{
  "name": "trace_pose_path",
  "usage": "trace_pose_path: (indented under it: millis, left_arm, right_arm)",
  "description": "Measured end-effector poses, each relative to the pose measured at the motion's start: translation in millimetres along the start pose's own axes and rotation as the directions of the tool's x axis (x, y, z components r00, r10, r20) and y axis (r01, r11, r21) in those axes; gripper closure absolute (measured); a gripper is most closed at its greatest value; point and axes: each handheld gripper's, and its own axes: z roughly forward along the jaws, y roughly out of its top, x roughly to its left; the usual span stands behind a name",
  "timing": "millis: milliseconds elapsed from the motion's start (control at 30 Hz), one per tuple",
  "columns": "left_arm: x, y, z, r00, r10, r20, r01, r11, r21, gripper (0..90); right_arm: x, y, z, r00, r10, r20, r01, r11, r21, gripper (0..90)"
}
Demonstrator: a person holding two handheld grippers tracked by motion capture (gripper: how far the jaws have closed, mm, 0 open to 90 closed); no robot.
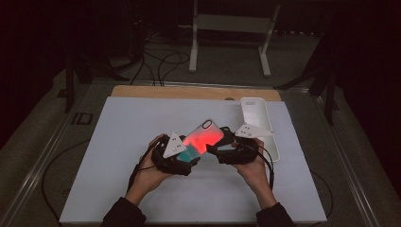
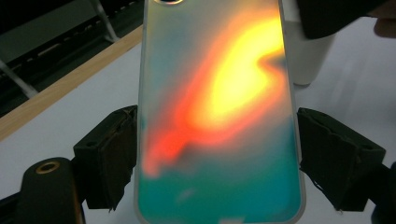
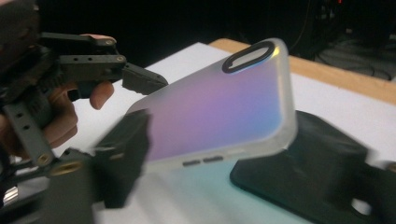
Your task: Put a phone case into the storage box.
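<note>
The iridescent phone case [image 1: 204,135] is held above the middle of the bench [image 1: 123,142], its long axis slanting from near-left up toward the far right corner. The left hand-held gripper [image 1: 182,156] clamps the case's lower end across its width. The right hand-held gripper [image 1: 226,142] brackets the camera end; whether its pads press, I cannot tell. A white tray [image 1: 257,113] lies by the right edge.
</note>
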Motion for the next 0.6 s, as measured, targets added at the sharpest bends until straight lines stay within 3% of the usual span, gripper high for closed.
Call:
trace_pose_path:
  millis: [100, 133, 233, 267, 367, 433, 600]
  left_arm:
    - [-1.6, 0.9, -0.2, 1.0000, 0.000, 0.002, 0.001, 0.9999, -0.014, 17.1]
    - [-1.8, 1.0, -0.2, 1.0000, -0.002, 0.002, 0.002, 0.9998, -0.017, 17.1]
    - [-3.6, 1.5, 0.8, 1.0000, 0.005, -0.002, -0.005, 0.9999, -0.013, 17.1]
    - [-4.4, 1.5, 2.0, 1.0000, 0.006, -0.004, -0.006, 0.9999, -0.011, 17.1]
    - [-4.6, 2.0, 2.7, 1.0000, 0.003, -0.001, -0.003, 0.9999, -0.010, 17.2]
    - [-5.6, 2.6, 4.0, 1.0000, 0.000, -0.001, 0.000, 1.0000, -0.009, 17.3]
    - [-6.3, 2.6, 6.1, 0.9998, 0.010, -0.020, -0.010, 0.9997, 0.020, 17.2]
  right_arm:
    - [2.8, 1.0, 4.6, 0.9996, 0.027, 0.000, -0.027, 0.999, 0.020, 36.5]
    - [1.8, 1.6, 5.7, 0.9974, 0.068, -0.025, -0.067, 0.997, 0.022, 42.3]
    - [1.7, 2.1, 6.0, 0.9959, 0.083, -0.035, -0.082, 0.996, 0.023, 46.1]
    - [3.1, 4.9, 8.0, 0.9918, 0.116, -0.054, -0.115, 0.993, 0.026, 56.0]
    - [4.3, 6.7, 9.1, 0.9884, 0.133, -0.072, -0.131, 0.991, 0.029, 61.2]
    - [6.5, 8.8, 11.8, 0.9822, 0.154, -0.108, -0.151, 0.988, 0.031, 72.1]
    - [9.3, 10.3, 14.9, 0.9760, 0.172, -0.133, -0.170, 0.985, 0.031, 79.3]
